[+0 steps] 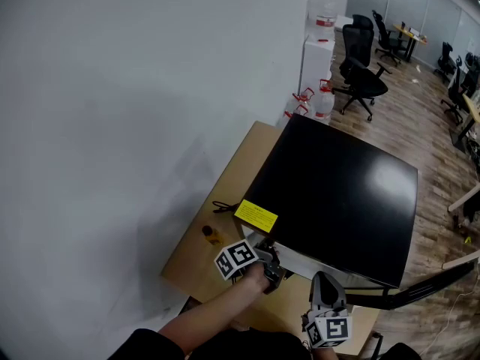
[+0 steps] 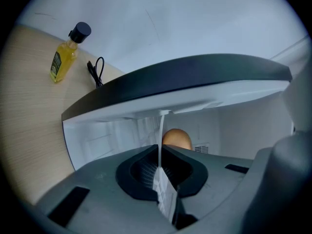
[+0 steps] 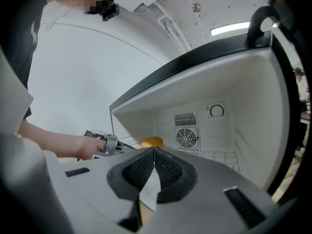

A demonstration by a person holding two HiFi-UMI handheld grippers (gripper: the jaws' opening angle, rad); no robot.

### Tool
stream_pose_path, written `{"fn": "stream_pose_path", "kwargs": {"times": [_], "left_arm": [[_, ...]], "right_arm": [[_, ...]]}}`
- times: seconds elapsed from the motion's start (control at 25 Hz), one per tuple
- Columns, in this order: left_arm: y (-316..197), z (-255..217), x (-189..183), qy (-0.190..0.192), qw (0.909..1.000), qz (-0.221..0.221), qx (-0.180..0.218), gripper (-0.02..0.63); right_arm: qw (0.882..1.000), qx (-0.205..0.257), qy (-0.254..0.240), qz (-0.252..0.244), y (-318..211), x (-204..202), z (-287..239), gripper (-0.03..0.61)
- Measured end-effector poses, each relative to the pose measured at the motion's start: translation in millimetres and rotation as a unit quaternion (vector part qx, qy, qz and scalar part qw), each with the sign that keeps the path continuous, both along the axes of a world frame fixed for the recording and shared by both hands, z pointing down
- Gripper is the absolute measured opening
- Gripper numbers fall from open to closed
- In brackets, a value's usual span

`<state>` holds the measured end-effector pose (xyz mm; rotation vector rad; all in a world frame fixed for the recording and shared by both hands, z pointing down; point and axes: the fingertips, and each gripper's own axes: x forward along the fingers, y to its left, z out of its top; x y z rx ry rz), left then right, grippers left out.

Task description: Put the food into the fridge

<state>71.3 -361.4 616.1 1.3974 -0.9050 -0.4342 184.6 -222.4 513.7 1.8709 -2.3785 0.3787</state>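
Note:
A small black-topped fridge (image 1: 337, 193) stands open on a wooden table (image 1: 225, 178). Inside it, a round orange food item (image 2: 176, 138) lies toward the back, and the right gripper view shows it (image 3: 152, 142) left of the fan vent. My left gripper (image 1: 268, 267) is at the left front corner of the fridge opening. Its jaws (image 2: 160, 147) are shut and hold nothing that I can see. My right gripper (image 1: 324, 285) hangs in front of the opening, lower and to the right. It (image 3: 154, 150) is shut and empty, pointing into the white interior.
The fridge door (image 1: 420, 287) swings out to the right. A small yellow bottle (image 2: 66, 57) and a black cable (image 2: 96, 69) lie on the table left of the fridge, near the white wall. Office chairs (image 1: 360, 73) and water jugs (image 1: 315, 100) stand beyond the table.

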Motion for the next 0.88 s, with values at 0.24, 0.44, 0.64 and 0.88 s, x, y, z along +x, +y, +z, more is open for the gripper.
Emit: {"fn": "stream_pose_path", "kwargs": {"times": [0.24, 0.44, 0.64, 0.88], "left_arm": [[-4.8, 0.7, 2.1, -0.009, 0.9998, -0.005, -0.017, 0.02], [-2.9, 1.3, 2.6, -0.03, 0.9994, -0.007, -0.014, 0.02], [-4.6, -7.1, -3.5, -0.106, 0.9937, -0.002, 0.036, 0.02], [-14.1, -10.9, -4.2, -0.196, 0.9745, 0.021, 0.107, 0.028]], "right_arm": [[1.0, 0.003, -0.002, -0.001, 1.1, 0.3, -0.2, 0.06], [1.0, 0.001, -0.003, -0.003, 5.1, -0.2, -0.5, 0.06], [1.0, 0.004, -0.007, 0.005, 12.4, 1.8, -7.2, 0.06], [1.0, 0.004, -0.004, 0.008, 19.7, 1.2, -6.1, 0.06]]}}
